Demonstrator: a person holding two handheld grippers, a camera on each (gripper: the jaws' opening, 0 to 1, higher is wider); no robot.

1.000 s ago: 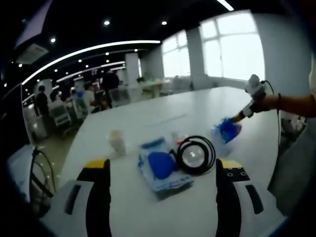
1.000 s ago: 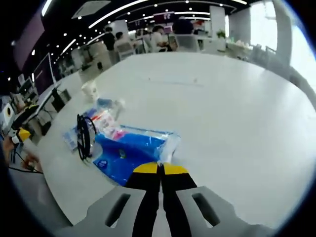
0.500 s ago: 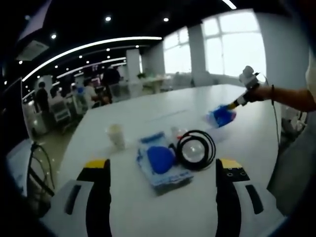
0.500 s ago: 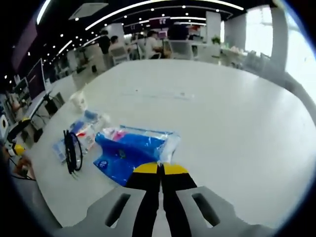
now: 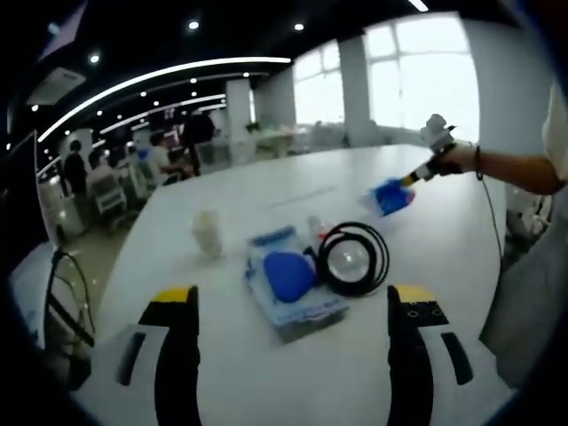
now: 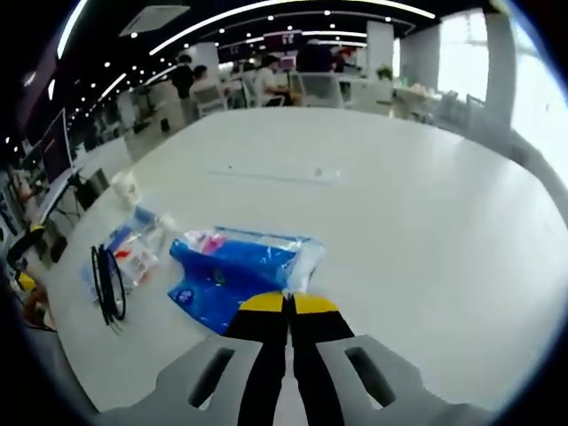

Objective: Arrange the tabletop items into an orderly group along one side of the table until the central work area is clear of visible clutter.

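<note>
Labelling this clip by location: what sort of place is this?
Probably an open-plan office: a large white table, people at desks behind it, and strip ceiling lights with big windows.

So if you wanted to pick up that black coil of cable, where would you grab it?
Probably the near arc of the black cable coil, coming straight down. It lies flat on the white table as an open ring, so one finger could drop inside and one outside; its left edge crowds the blue packet.

Beyond the coiled black cable (image 5: 353, 258), the white table (image 5: 293, 191) lies bare. A flat blue-and-clear plastic packet (image 5: 291, 282) touches the coil, blocking that side.
</note>
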